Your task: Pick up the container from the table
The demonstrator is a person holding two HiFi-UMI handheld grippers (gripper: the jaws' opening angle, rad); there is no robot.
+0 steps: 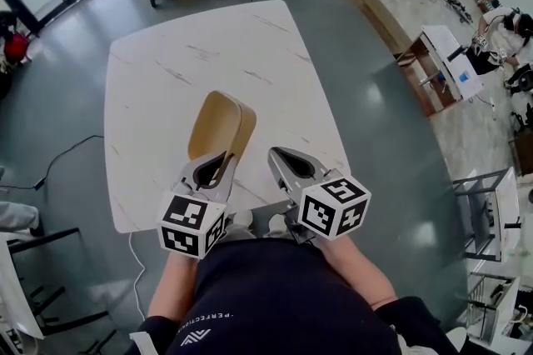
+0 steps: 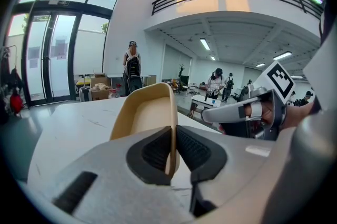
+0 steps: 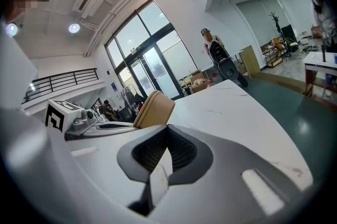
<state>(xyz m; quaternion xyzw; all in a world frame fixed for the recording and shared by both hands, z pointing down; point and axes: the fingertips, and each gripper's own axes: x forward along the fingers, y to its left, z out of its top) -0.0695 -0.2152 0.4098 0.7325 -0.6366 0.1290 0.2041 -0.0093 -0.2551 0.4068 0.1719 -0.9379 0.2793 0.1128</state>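
The left tongs [image 2: 172, 152] are clenching on the container [image 2: 145, 112], pads pressing on either side of its thin side wall near the rim. So the grasp is looking made, and the step in hand is the lift itself. The container is sitting over the near part of the table [image 1: 208, 45], just ahead of the person, tilting up on its side with its hollow facing left. Whether its low end is touching the table, I cannot tell.

The right tongs [image 3: 167, 152] are hanging just beside it, jaws together and gripping nothing.

Next move, I'd say: raising it straight up while keeping that pinch firm, since a one-wall hold may be letting the container swing.

It is showing as a tan, smooth, shallow tub with rounded corners and a thin lip, empty inside, probably light.
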